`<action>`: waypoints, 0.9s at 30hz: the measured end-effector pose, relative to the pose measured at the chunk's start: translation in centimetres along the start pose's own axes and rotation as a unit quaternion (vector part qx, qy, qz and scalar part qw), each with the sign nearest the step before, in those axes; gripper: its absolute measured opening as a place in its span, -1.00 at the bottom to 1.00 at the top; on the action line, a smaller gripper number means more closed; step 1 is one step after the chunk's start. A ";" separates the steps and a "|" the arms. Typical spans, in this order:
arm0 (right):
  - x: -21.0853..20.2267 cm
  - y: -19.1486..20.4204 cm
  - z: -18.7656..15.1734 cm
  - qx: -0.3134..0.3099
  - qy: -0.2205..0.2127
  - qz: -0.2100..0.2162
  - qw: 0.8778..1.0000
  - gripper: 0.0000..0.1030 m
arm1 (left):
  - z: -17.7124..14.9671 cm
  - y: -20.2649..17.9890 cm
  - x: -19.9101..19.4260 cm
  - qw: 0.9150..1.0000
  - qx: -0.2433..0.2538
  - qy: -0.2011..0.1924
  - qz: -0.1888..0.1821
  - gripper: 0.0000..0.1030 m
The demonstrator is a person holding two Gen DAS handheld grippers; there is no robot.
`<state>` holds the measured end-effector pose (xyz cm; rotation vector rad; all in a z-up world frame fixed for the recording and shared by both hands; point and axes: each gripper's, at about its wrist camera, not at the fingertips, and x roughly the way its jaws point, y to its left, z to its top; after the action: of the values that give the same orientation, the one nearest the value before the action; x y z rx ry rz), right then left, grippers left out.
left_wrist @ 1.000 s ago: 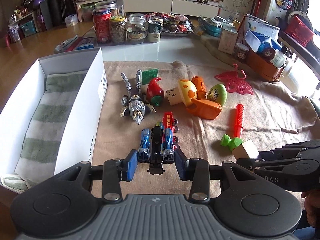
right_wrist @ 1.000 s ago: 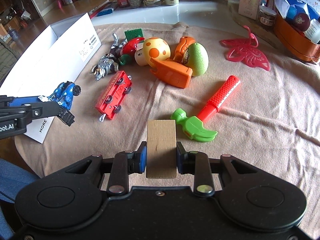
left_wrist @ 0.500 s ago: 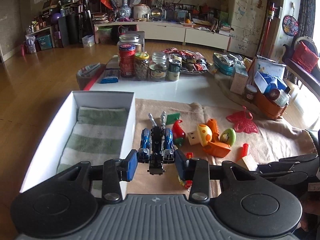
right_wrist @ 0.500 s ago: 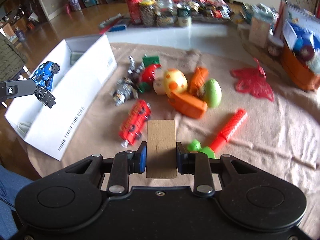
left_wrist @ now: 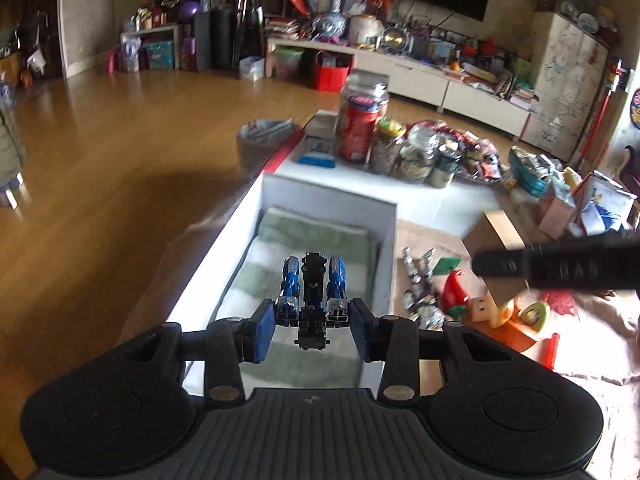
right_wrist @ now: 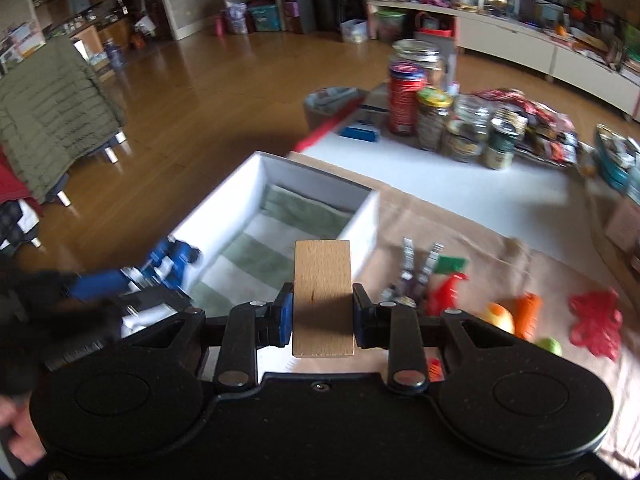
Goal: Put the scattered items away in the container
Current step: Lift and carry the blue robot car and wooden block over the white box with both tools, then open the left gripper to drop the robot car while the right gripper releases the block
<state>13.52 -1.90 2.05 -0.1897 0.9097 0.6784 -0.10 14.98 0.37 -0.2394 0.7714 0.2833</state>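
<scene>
Cluttered living room, wood floor; low table covered with a beige cloth [right_wrist: 460,220], one white box [left_wrist: 384,248] at its left edge, lined with a green-and-white striped towel [left_wrist: 320,236].

Left gripper [left_wrist: 313,320]: jaws partly closed, blue pads pressed on a blue-and-black toy robot [left_wrist: 313,284]. Toy hangs in the air above the towel, inside the box outline as seen from the left wrist view. Gripper points steeply downward, over the near half of the box.

Right gripper [right_wrist: 323,312]: jaws narrow, clamped on one wooden block [right_wrist: 323,296], block upright between the pads, long side along the fingers. It is held above the box's right wall, also tilted downward. In the left wrist view the right gripper crosses the frame from the right, blurred, block ahead of it.

On the cloth, right of the box, count where legible:
- one silver robot figure [left_wrist: 420,284], just beside the box wall
- one green flat piece [left_wrist: 448,266]
- one red pepper toy [left_wrist: 456,292]
- one red butterfly cut-out [right_wrist: 596,320]
- other orange, yellow and green toys near it, too blurred to count.

One row of jars [right_wrist: 436,116] stands on the bare white tabletop beyond the cloth.
</scene>
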 end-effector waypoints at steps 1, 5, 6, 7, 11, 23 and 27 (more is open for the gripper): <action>0.9 0.8 0.5 -0.004 0.006 0.006 1.000 -0.41 | -0.3 0.6 0.5 1.000 -0.004 0.008 0.002 -0.21; 5.7 3.7 1.3 -0.011 0.047 0.031 0.998 -0.41 | -1.3 2.9 3.2 0.999 -0.017 0.043 0.016 -0.21; 7.0 4.3 1.3 -0.012 0.060 0.035 0.997 -0.41 | -1.5 3.4 3.8 0.998 -0.019 0.051 0.020 -0.21; 8.2 4.8 1.3 -0.012 0.074 0.038 0.996 -0.41 | -1.6 3.9 4.4 0.998 -0.021 0.058 0.024 -0.21; 12.3 6.2 0.4 -0.010 0.119 0.050 0.992 -0.41 | -2.2 5.6 6.4 0.995 -0.036 0.082 0.038 -0.21; 13.8 6.0 -0.7 0.002 0.132 0.065 0.989 -0.05 | -2.4 6.6 7.3 0.995 -0.042 0.087 0.034 0.13; 13.0 6.0 -0.5 -0.002 0.125 0.066 0.990 -0.05 | -2.3 5.9 6.9 0.995 -0.037 0.090 0.035 0.15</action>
<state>15.02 8.56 -7.62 -0.2217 1.1685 0.7905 1.15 20.90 -6.73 -0.3100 0.9496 0.3610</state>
